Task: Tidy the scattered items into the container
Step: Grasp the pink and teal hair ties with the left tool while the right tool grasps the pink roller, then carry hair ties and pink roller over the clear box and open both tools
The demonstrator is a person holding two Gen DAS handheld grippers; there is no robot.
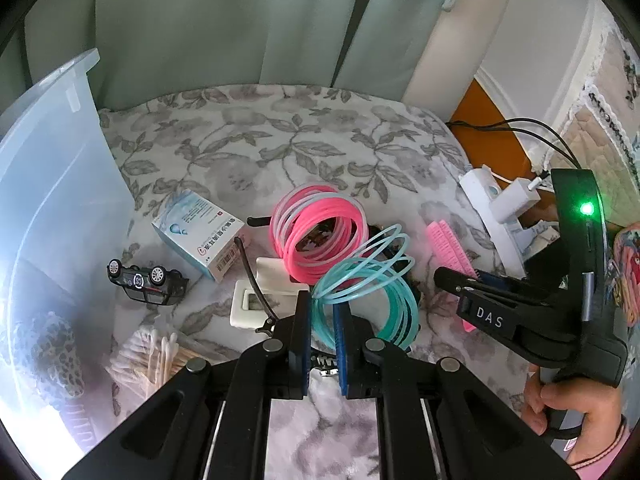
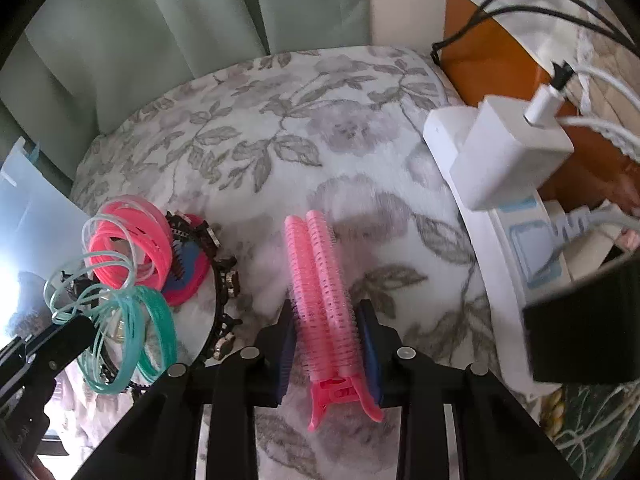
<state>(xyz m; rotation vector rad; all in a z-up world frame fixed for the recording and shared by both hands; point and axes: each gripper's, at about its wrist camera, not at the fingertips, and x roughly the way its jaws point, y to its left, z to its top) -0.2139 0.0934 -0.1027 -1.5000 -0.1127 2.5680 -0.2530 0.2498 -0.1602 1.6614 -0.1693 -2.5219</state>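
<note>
1. A floral grey bedspread (image 1: 320, 140) lies under me, green curtains (image 1: 200, 20) at twelve o'clock.
2. My left gripper (image 1: 322, 320) is clenched on the teal coil rings (image 1: 384, 300), pink coil rings (image 1: 316, 236) touching them.
3. My right gripper (image 2: 330, 344) grips the pink hair clip (image 2: 320, 288); its side reads "DAS".
4. The clear container (image 1: 52, 200) stands at nine o'clock, beside the overturned toy car (image 1: 146, 286) and a blue-white box (image 1: 200, 236), print unreadable.

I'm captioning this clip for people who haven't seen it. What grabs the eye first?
The tangle of pink and teal rings mid-bed, with the left tongs closed on a teal loop. Next, the pink roller clip clamped in the right tongs. The clear container stands at the left edge.
</note>
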